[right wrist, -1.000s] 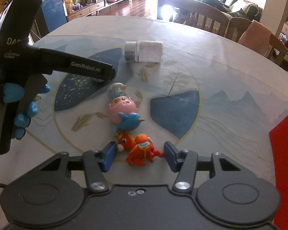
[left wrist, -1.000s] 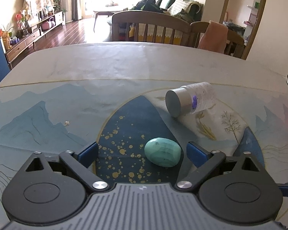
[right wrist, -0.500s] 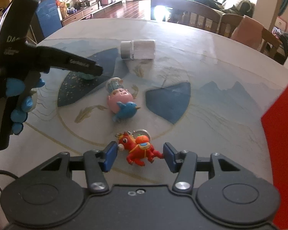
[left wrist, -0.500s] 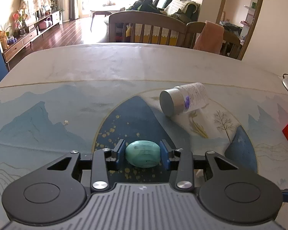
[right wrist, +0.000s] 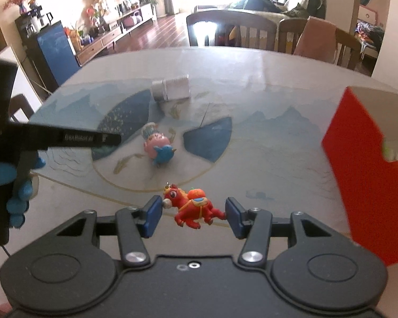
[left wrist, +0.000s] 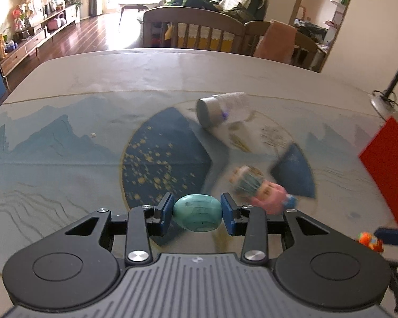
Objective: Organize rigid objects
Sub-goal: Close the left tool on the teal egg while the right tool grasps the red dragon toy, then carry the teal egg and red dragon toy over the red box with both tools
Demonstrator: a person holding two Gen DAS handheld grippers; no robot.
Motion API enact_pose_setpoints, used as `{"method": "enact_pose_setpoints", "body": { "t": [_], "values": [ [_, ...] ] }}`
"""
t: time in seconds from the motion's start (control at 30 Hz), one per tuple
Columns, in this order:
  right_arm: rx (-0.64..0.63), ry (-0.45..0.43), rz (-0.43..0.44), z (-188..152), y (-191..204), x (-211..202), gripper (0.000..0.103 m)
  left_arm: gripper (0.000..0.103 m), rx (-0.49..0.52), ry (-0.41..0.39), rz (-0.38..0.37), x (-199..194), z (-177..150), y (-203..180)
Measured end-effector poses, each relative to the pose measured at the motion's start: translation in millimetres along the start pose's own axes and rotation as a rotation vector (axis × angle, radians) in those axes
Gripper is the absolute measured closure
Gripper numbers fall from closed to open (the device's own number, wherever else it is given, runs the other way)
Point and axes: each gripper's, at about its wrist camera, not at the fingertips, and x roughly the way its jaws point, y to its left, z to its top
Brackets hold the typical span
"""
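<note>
Gripping one item apiece, both handheld tools sit low in their frames above a table [left wrist: 172, 69] covered in a painted blue mountain scene. The left gripper [left wrist: 196, 213] is clamped on a turquoise egg-shaped stone [left wrist: 197, 212], its blue pads pressing either end at lower centre of the left wrist view. The right gripper [right wrist: 194, 216] is closed on a red toy horse [right wrist: 192, 208] carrying an orange ornament, pinched nose and tail between the pads at lower centre of the right wrist view; it appears lifted clear of the cloth.

Left on the table are a white bottle with a grey cap [right wrist: 170, 88], lying on its side in the upper middle, and a pink figurine with a blue bird [right wrist: 158, 147] just below it at centre frame. A red box [right wrist: 363, 159], open at the top, stands along the right edge and is the likely destination; something pale and green shows inside it, too unclear to name.

By this evidence the sorting is roughly mid-course: two items are in hand but not yet delivered, and two wait untouched.
</note>
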Motion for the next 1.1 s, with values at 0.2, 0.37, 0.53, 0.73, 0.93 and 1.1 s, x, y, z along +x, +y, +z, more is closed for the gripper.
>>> {"method": "enact_pose_setpoints", "body": {
  "t": [0.2,0.37,0.53,0.73,0.93,1.1],
  "values": [
    [0.003,-0.067,0.0,2.7,-9.3,-40.3,0.052,0.065,0.041,-0.033,-0.039,-36.3,-3.8,-22.0],
    [0.004,-0.111,0.008,3.2,-22.6,-69.9,0.052,0.065,0.056,-0.046,-0.076,-59.9,0.0,-43.3],
    [0.009,-0.156,0.007,6.7,-42.0,-95.5,0.052,0.065,0.099,-0.06,-0.107,-80.1,4.2,-73.8],
    [0.016,-0.201,-0.012,13.0,-74.4,-118.2,0.052,0.065,0.154,-0.081,-0.142,-95.6,8.8,-114.4],
    [0.028,-0.237,-0.041,14.7,-112.0,-134.0,0.052,0.065,0.199,-0.092,-0.166,-99.5,17.8,-155.8],
    [0.043,-0.257,-0.075,13.0,-147.9,-143.7,0.052,0.065,0.235,-0.089,-0.177,-95.4,25.2,-191.8]
  ]
}}
